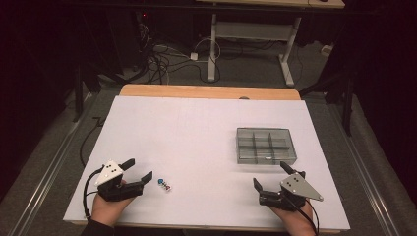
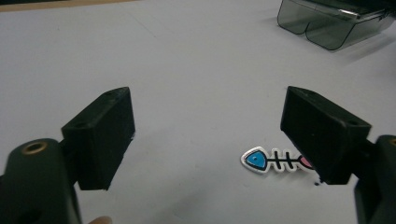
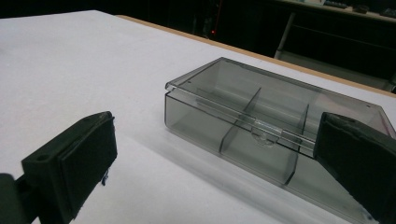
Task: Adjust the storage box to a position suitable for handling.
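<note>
The fish-bone sticker (image 2: 278, 161) lies flat on the white table (image 1: 196, 132), just beside the left gripper (image 1: 138, 172), whose jaws stand spread around nothing. It looks thin, light and flimsy, so I'd pinch an edge. The right gripper (image 1: 273, 179) gapes empty near the closed compartment box (image 3: 261, 126).

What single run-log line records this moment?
left gripper: open, by fish sticker | right gripper: open, facing grey box | box: lid shut
</note>
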